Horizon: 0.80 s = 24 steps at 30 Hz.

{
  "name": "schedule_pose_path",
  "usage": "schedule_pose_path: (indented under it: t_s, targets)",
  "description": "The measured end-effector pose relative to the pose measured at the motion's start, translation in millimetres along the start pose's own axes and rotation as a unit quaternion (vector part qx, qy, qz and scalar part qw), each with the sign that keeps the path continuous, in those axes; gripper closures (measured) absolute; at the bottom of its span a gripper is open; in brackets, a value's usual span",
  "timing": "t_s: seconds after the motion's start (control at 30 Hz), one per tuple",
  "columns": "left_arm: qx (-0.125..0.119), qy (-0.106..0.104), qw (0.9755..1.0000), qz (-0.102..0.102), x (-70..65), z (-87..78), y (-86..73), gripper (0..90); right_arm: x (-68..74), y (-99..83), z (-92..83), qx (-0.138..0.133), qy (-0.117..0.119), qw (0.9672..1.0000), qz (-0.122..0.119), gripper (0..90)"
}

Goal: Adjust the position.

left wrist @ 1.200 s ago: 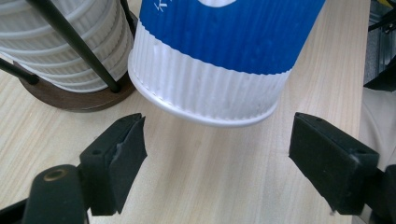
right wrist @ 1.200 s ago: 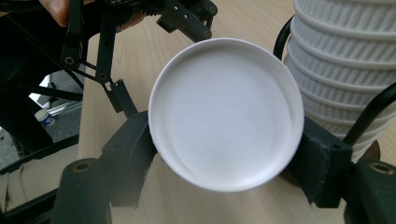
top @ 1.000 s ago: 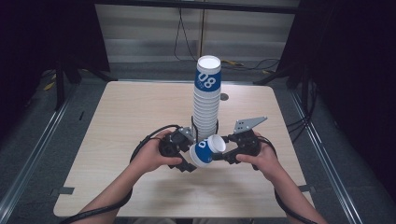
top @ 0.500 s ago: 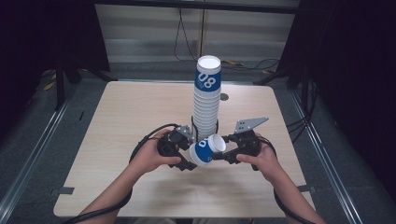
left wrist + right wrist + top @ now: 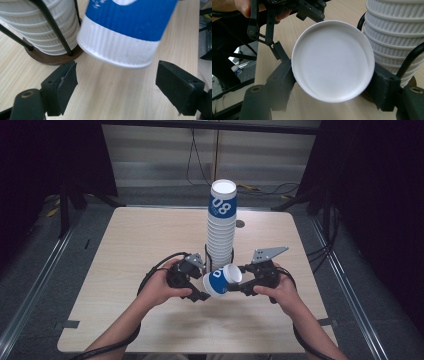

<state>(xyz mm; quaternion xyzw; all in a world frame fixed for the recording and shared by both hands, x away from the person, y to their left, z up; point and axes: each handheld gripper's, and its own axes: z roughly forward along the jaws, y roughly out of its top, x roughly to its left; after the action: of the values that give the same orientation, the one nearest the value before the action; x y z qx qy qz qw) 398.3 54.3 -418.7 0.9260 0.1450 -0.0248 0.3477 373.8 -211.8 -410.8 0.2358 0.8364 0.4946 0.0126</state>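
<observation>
Near the table's front edge, a blue-and-white paper cup (image 5: 222, 280) lies sideways between both tools. From above, the right gripper (image 5: 245, 286) clamps its base end; the right gripper view shows that flat white round bottom (image 5: 333, 60) pinched between the pads. Left gripper (image 5: 116, 82): jaws just been opening, standing clear of the ribbed rim. Behind, the ribbed cup stack (image 5: 221, 227) rises from a wire holder (image 5: 53, 27) on a wooden disc.

Left tool (image 5: 200, 287) jaws just opened apart; right tool (image 5: 239, 287) stays clamped, hands level, facing inward.
</observation>
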Motion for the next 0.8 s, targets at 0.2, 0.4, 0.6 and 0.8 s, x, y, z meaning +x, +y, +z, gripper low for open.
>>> schedule_pose_path:
  t_s: [0.2, 0.4, 0.6, 0.8]
  targets:
    - [-0.011, -0.002, 0.9999, 0.002, 0.9, -1.3, 0.6, 16.8, 0.3, 0.0, 1.4, -0.002, 0.003, 1.0, 0.001, 27.9]
    - [-0.02, -0.004, 0.9998, 0.005, -0.6, 1.2, 1.1, 16.7, 0.8, -0.1, 3.2, -0.002, 0.008, 1.0, 0.002, 27.9]
    - [-0.022, -0.01, 0.9996, 0.012, -3.0, 4.0, 2.8, 16.0, 0.7, -0.2, 4.0, -0.005, 0.014, 0.9999, 0.005, 27.9]
    - [-0.027, -0.012, 0.9995, 0.012, -3.1, 6.6, 3.1, 15.9, -0.5, -0.8, 2.8, -0.01, 0.015, 0.9998, 0.01, 27.9]
